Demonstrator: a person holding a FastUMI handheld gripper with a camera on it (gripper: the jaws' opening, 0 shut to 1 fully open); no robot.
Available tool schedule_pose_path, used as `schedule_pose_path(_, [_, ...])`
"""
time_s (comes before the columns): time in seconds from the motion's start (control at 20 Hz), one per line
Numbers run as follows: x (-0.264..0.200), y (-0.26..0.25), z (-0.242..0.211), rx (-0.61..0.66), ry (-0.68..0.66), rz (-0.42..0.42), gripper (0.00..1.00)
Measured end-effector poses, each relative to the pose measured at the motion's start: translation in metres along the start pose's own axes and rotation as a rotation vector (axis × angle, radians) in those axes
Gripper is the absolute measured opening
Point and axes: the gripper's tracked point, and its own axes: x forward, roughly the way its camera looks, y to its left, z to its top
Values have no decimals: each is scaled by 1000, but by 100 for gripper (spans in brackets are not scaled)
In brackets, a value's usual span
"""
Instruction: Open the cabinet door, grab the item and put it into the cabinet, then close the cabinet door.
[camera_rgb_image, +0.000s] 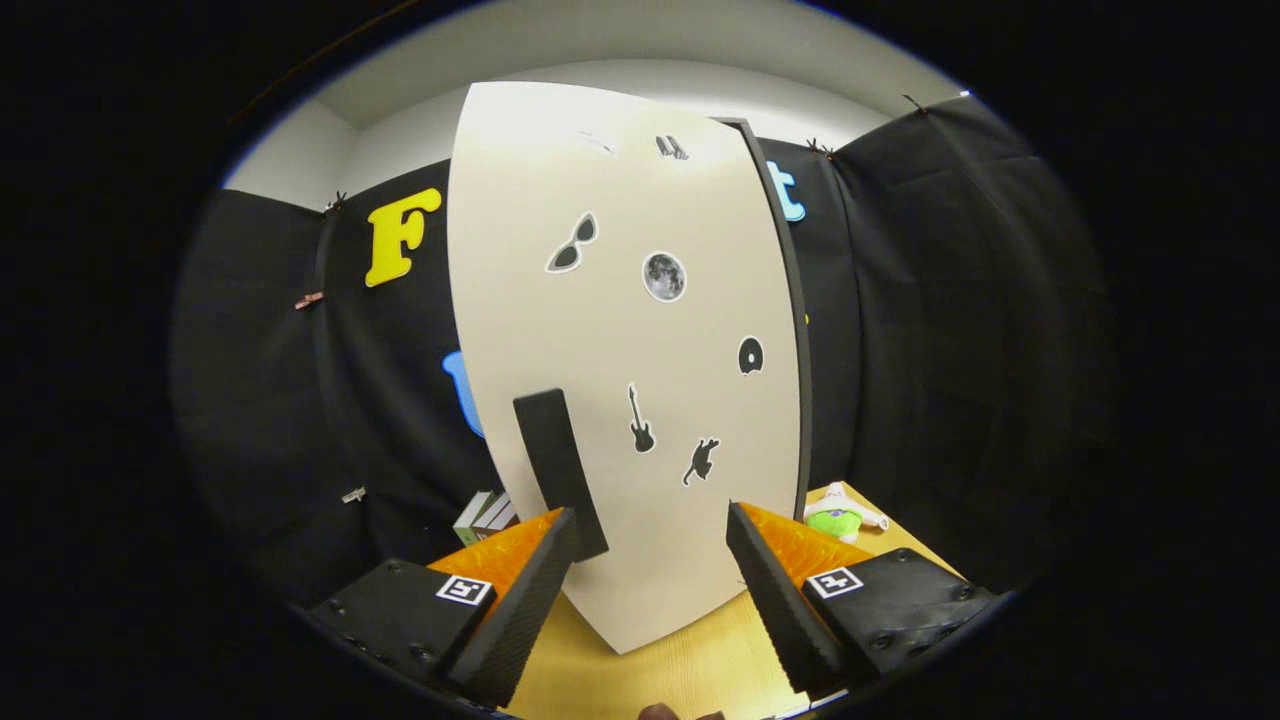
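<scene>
The gripper (650, 535) is spread open, its fingers straddling the lower part of the door (620, 340) just ahead. The handle (560, 470), a stiff upright bar, stands at the left fingertip and looks the place to grip. Beyond the right finger a toy (838, 516), likely soft and light, lies on the table (660, 670).

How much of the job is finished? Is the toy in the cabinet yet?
Not yet. The cabinet door looks shut or nearly shut, so nothing looks done. Right now the open gripper is up close to the door, one finger beside its dark handle, holding nothing. The small toy lies on the table beside the cabinet. Left to do: open the door, put the toy inside, close the door.
</scene>
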Motion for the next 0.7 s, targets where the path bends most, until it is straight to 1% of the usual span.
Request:
schedule_pose_path(0.2, [1,11,4,-28,-25,-2,98])
schedule_pose_path(0.45, [1,9,13,-100,-75,-29,98])
schedule_pose_path(0.6, [-8,7,23,-150,-121,-43,98])
schedule_pose_path(0.7, [-15,9,26,-167,-129,-40,98])
